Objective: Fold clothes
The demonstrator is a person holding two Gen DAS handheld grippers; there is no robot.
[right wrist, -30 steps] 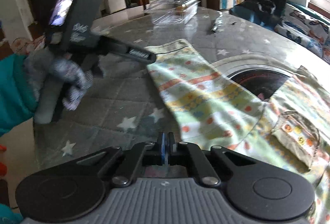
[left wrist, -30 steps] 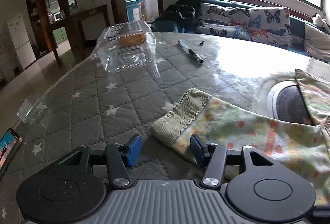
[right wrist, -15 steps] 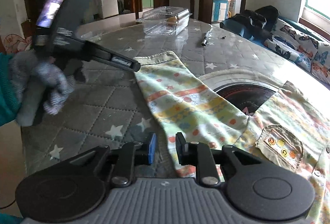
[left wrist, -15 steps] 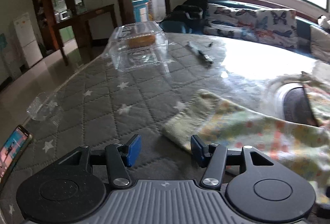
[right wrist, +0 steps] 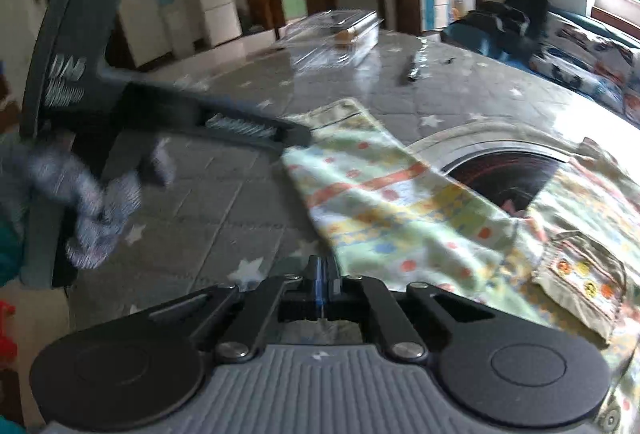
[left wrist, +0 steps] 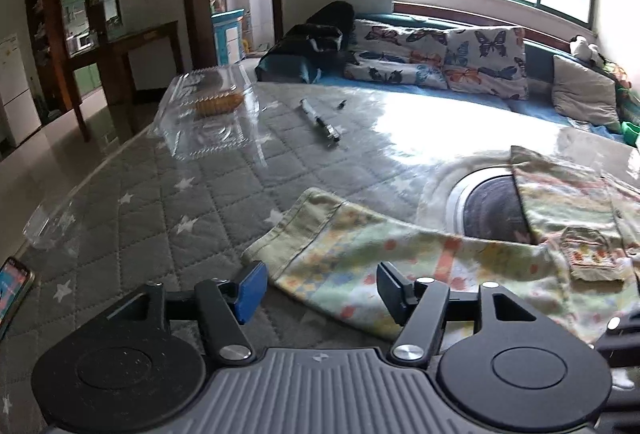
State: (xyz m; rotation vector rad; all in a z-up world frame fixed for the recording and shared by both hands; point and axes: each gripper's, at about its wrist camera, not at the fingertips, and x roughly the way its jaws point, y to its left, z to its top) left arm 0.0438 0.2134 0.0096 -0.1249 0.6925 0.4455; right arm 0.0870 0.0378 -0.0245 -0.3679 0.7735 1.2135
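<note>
A pale green patterned child's shirt [left wrist: 400, 258] lies spread on the grey quilted table cover [left wrist: 160, 218]. Its sleeve points toward me, cuff [left wrist: 288, 226] nearest. My left gripper [left wrist: 320, 288] is open, its jaws on either side of the sleeve's near edge just behind the cuff. In the right wrist view the same sleeve [right wrist: 384, 202] and the chest pocket [right wrist: 580, 286] show. My right gripper [right wrist: 321, 280] is shut with nothing between the pads, at the sleeve's lower edge. The left gripper's body [right wrist: 160, 106] reaches the cuff from the left.
A clear plastic food box [left wrist: 212, 114] stands at the far left of the table, a pen-like tool [left wrist: 320, 120] beyond the shirt. A round dark inset [left wrist: 492, 210] lies partly under the shirt. A phone [left wrist: 12, 290] lies at the left edge. A sofa with butterfly cushions [left wrist: 460, 54] is behind.
My right gripper opened slightly half a second ago and has shut again. My left gripper stayed open and shifted right along the sleeve, past the cuff.
</note>
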